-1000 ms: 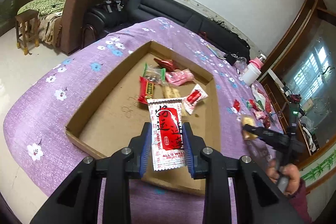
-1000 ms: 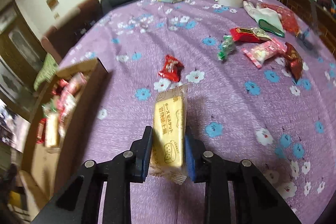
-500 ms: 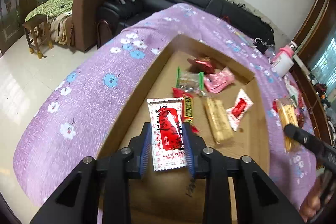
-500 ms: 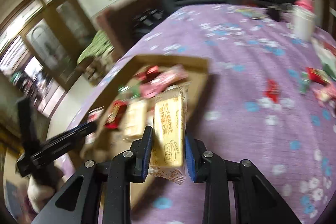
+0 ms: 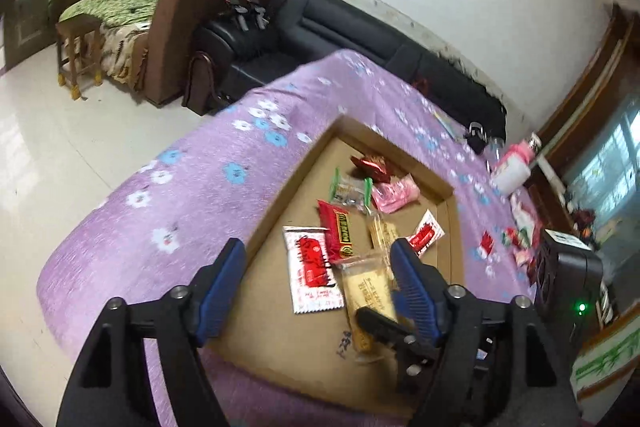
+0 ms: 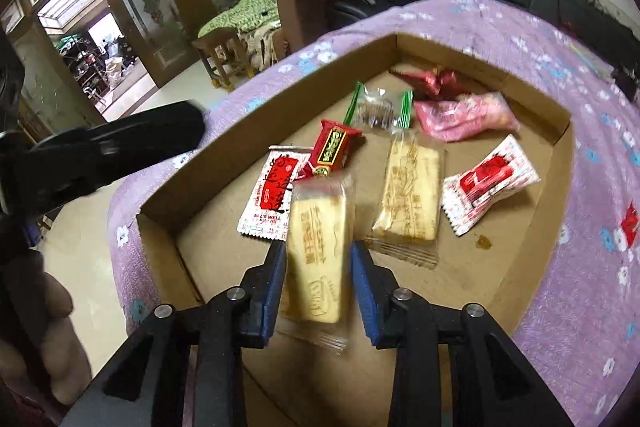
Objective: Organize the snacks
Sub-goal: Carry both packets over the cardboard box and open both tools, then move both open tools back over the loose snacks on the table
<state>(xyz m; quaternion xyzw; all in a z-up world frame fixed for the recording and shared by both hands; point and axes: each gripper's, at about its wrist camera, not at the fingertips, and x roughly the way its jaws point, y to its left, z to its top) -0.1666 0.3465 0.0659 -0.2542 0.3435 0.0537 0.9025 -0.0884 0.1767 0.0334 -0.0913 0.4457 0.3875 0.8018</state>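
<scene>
Seven packets are seen inside the cardboard tray (image 6: 168, 183) on the purple flowered cloth (image 6: 592, 187). "ALL'S WELL" is read on the red-and-white packet (image 6: 272, 193) lying flat on the tray floor; the other print is not legible. The left tongs (image 5: 318, 287) are spread wide above that packet, holding nothing. The yellow biscuit packet (image 6: 318, 251) is pinched between the nearly closed right tongs (image 6: 319, 283), over the tray. Loose snacks (image 5: 516, 239) lie beyond the tray, near a white jar (image 5: 512, 173).
</scene>
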